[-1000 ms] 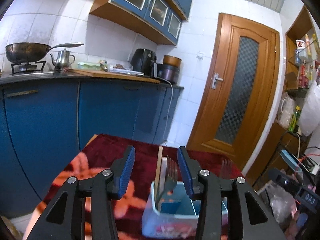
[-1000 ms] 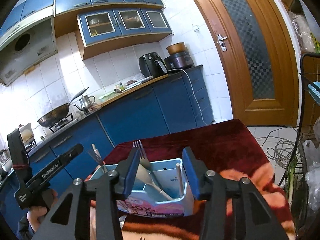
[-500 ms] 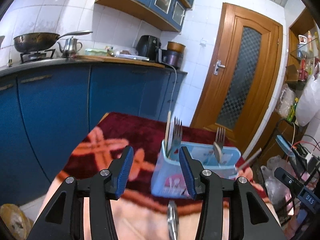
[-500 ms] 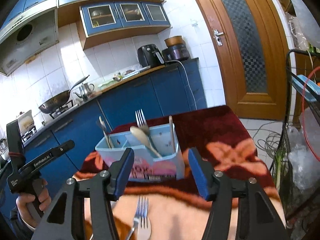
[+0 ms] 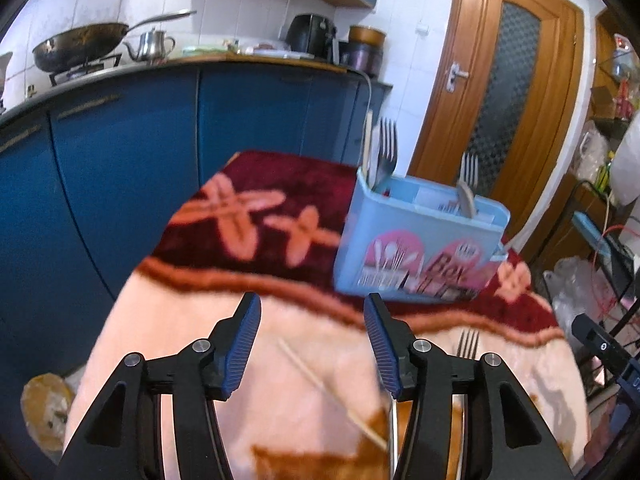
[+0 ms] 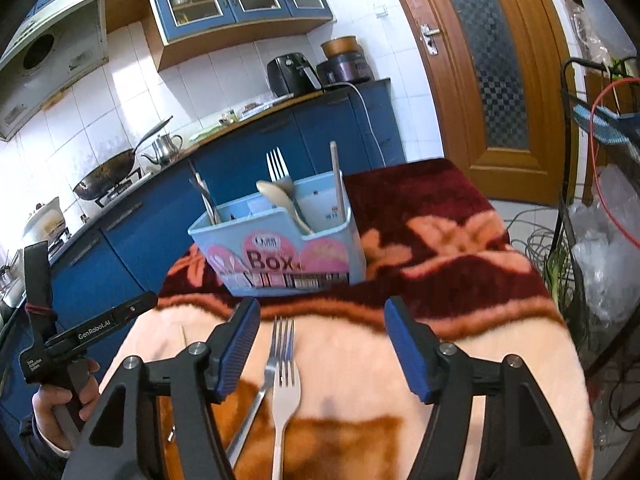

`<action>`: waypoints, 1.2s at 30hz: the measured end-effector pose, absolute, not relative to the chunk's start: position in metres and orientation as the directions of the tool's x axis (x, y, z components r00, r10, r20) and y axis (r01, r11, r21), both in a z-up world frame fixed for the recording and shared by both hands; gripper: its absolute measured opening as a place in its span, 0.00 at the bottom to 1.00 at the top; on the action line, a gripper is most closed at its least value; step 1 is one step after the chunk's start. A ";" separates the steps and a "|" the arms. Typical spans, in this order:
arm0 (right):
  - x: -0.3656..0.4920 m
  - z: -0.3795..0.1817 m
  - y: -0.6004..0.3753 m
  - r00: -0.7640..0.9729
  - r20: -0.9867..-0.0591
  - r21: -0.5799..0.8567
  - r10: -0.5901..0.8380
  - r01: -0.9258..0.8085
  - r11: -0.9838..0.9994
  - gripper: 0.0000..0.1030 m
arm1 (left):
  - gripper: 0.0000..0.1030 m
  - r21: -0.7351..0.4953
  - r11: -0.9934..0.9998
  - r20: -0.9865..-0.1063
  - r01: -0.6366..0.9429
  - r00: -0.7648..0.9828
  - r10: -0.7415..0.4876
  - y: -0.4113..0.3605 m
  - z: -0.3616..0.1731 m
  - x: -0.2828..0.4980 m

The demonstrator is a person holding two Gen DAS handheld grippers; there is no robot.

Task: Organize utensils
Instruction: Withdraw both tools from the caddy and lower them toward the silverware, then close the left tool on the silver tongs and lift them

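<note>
Your pale blue plastic utensil box (image 6: 280, 248) stands toward the far edge of the blanket-covered counter (image 6: 460, 340) and already holds forks, a spoon and a chopstick. Two steel forks (image 6: 285, 376) and a thin wooden chopstick (image 5: 332, 392) lie loose near the near edge. Both your left tool (image 5: 312, 344) and right tool (image 6: 320, 344) are spread and hold nothing. I judge you partway through.

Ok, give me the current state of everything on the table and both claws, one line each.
left claw: open, empty
right claw: open, empty, over the two forks
utensil box: upright on the blanket, holding forks, a spoon and chopsticks
two forks: lying loose on the blanket, side by side
chopstick: lying loose on the blanket
</note>
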State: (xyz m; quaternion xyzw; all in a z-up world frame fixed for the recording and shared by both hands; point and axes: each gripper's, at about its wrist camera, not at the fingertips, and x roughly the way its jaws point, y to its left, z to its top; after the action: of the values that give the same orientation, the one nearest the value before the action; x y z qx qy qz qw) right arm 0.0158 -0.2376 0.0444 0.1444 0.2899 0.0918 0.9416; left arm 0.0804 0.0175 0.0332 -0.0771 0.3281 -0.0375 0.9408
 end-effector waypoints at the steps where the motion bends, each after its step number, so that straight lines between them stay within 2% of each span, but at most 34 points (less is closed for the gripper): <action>1: 0.015 0.042 -0.238 0.811 -0.526 0.326 0.256 -0.086 0.941 0.67 | 0.54 -0.170 0.985 -0.624 0.016 0.772 -0.120 0.018 0.030 0.080; 10: 0.013 0.021 -0.236 0.773 -0.578 0.333 0.262 -0.070 0.940 0.69 | 0.57 -0.160 0.987 -0.693 0.025 0.709 -0.130 0.009 0.009 0.078; 36: 0.023 -0.008 -0.259 0.742 -0.610 0.382 0.279 -0.033 0.923 0.72 | 0.59 -0.079 0.980 -0.797 0.184 0.579 -0.173 -0.058 -0.026 0.108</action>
State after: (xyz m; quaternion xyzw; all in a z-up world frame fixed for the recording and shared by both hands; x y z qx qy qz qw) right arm 0.0226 -0.2591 -0.0082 0.1762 0.3490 0.0851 0.9164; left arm 0.1082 -0.0578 -0.0259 0.0063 0.4475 -0.1004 0.8886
